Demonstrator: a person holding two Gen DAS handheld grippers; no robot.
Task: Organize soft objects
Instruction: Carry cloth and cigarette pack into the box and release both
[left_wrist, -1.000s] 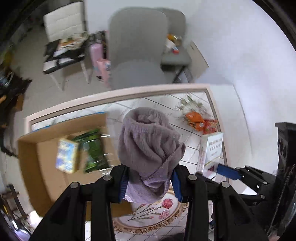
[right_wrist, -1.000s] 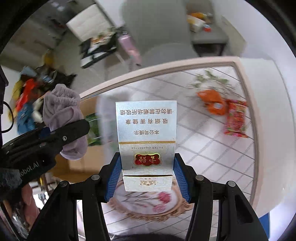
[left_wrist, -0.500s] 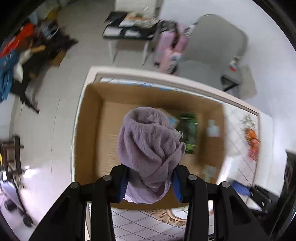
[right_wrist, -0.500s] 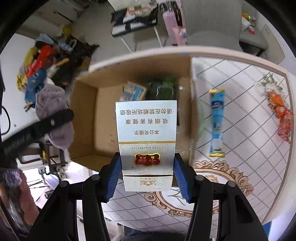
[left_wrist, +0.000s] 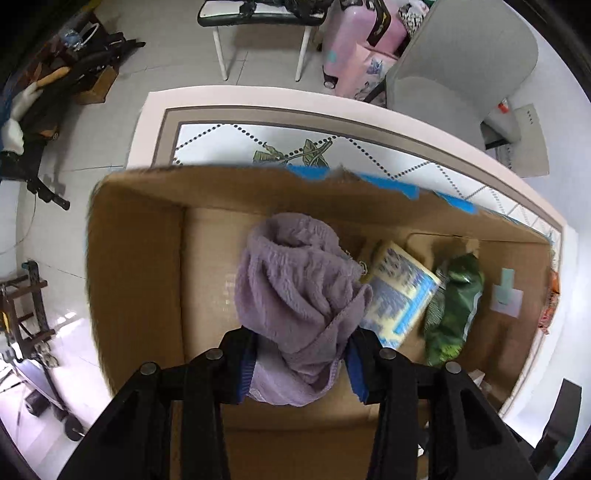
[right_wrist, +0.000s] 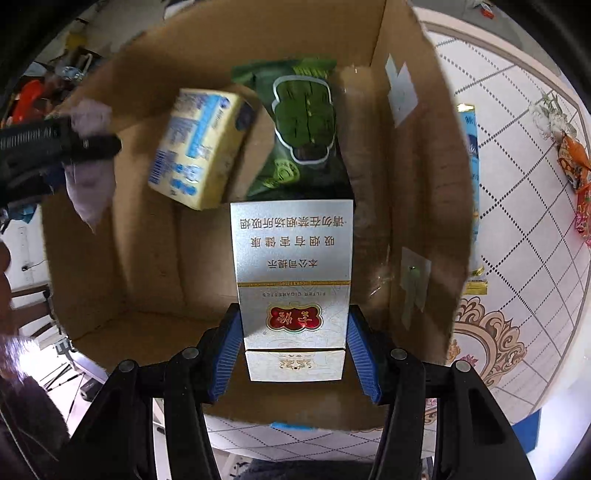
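Both grippers are down over the cardboard box now, each with its load!

A second ago they hung above the patterned table; since then both have swung across and dropped to the box mouth, so the drop-off looks close. The left gripper grips the purple fleece cloth, which bulges out past its fingertips over bare box floor; its jaws have just eased open a touch, cloth between them. The right gripper clamps the silver cigarette pack, jutting forward above the green snack bag and the yellow-blue pack.
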